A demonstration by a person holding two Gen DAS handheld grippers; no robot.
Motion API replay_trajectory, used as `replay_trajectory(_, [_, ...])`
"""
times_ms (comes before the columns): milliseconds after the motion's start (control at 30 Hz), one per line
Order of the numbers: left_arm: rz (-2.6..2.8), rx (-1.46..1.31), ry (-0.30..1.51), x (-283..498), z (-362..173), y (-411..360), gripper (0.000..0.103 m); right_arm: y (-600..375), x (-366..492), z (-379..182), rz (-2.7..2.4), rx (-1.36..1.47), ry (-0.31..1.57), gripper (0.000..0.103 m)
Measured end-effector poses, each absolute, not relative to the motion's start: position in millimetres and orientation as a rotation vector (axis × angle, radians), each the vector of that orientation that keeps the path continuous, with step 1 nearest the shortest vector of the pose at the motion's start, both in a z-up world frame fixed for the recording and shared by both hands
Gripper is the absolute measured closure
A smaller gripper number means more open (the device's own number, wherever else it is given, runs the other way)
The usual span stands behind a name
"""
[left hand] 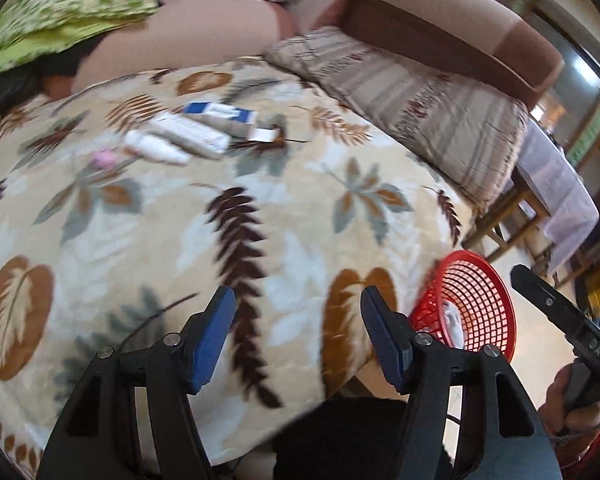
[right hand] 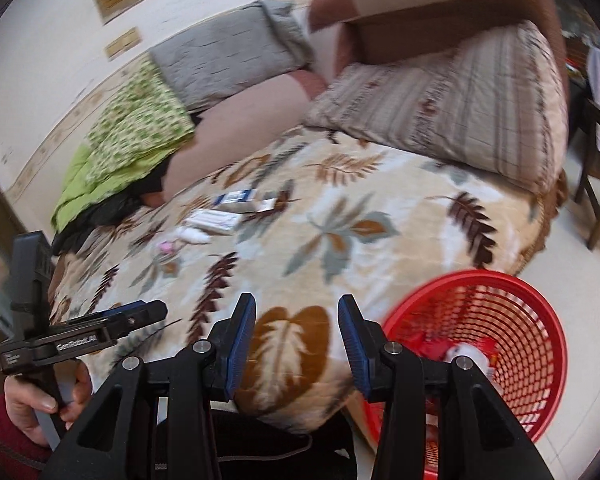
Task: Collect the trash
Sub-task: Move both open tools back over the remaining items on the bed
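- The left gripper (left hand: 298,322) is empty, its jaws spread wide over the near part of the leaf-patterned blanket (left hand: 300,208); nothing lies between the blue pads (left hand: 214,336). It is the nearer gripper to the trash, so I would make the next reach with it.
- The trash sits well ahead of both grippers, toward the far side of the blanket. Going left to right in the left wrist view: a small pink scrap (left hand: 103,159), a white crumpled piece (left hand: 156,148), a long white box (left hand: 192,134), a blue-and-white box (left hand: 220,111) and a small torn wrapper (left hand: 266,134). The pieces lie close together, some touching.
- To do this step well, pick one piece, probably the white crumpled piece or the long white box nearest the grippers. Come down with the jaws across its short side, so the neighbours are not swept along.
- The blanket is soft and plush. Press lightly, or the pads may pinch the fabric together with the trash.
- The right gripper (right hand: 298,332) is also empty, with its jaws apart, close to the red basket (right hand: 500,344).
- The basket stands on the floor at the bed's near right corner and already holds some white and red trash. Carry each piece clear of the rim before letting go.
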State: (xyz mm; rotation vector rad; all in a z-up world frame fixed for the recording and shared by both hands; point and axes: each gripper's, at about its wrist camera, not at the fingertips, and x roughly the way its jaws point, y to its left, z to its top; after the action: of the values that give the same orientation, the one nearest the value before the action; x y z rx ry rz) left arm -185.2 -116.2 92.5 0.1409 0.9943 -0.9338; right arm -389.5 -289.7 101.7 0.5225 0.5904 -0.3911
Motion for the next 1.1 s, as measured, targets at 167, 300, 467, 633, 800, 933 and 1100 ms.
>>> replay_trajectory(167, [-0.870,0.103,0.985,-178.3,101.1,-86.4,0.039,-271.0,-381.5,110.2,-0.349,0.483,0.600,0.051])
replay_trajectory(300, [-0.830,0.083,0.965,-173.9,113.7,-69.1,0.039,-263.8,-382.0,116.7,-0.324,0.464,0.597,0.051])
replay_trajectory(467, [-0.784,0.058,0.949,-158.4,121.8,-55.3,0.039,-262.3,-371.9,120.4,-0.292,0.442,0.614,0.051])
replay_trajectory(633, [-0.727,0.019,0.957,-127.3,108.3,-43.1,0.039,-266.9,-343.9,115.9,-0.272,0.419,0.650,0.051])
replay_trajectory(800, [-0.661,-0.029,0.994,-88.7,90.0,-31.0,0.039,-271.1,-299.6,112.4,-0.240,0.402,0.688,0.051])
replay_trajectory(933, [-0.605,-0.061,0.991,-54.6,86.1,-32.2,0.039,-270.7,-256.1,110.6,-0.207,0.397,0.713,0.051])
replay_trajectory(1100, [-0.574,-0.119,1.008,3.0,74.2,-55.0,0.039,-269.2,-212.5,108.0,-0.151,0.440,0.730,0.051])
